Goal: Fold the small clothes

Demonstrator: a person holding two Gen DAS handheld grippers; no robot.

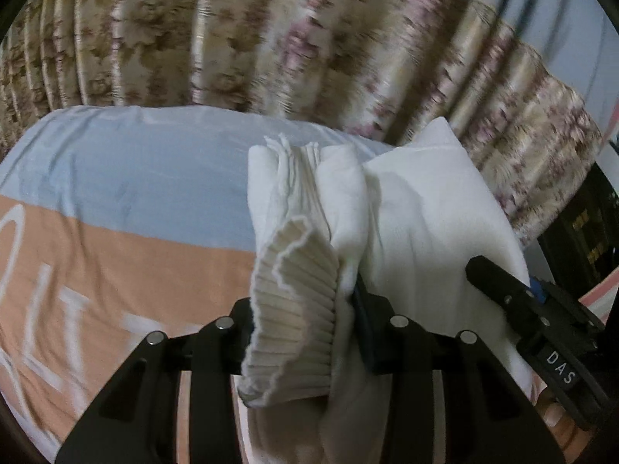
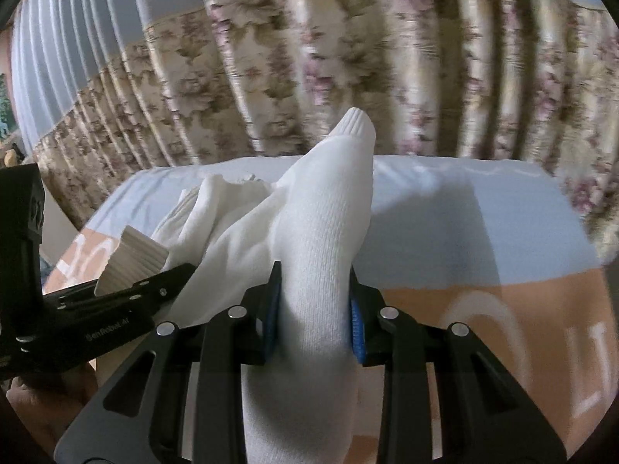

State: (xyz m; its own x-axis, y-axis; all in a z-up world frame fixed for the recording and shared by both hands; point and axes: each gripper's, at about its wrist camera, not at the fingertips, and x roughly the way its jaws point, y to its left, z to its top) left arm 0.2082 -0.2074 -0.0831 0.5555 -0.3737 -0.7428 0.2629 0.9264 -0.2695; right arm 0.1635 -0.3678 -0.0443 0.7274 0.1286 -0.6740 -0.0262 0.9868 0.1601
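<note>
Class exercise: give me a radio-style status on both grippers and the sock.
Left hand-held gripper shut on white sock cuff. Right hand-held gripper shut on its foot. Sock above bedsheet. Nothing obstructing.

White knit socks (image 1: 348,208), bunched, lifted above the bed; ribbed cuff (image 1: 298,309) drooping (scalloped edge), one sock's toe (image 2: 354,123) pointing upward.

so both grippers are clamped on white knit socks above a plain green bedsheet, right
Not quite: the bedsheet is pale blue and peach, not green, as the right wrist view shows. The left gripper and right gripper are indeed clamped on white knit socks.
</note>
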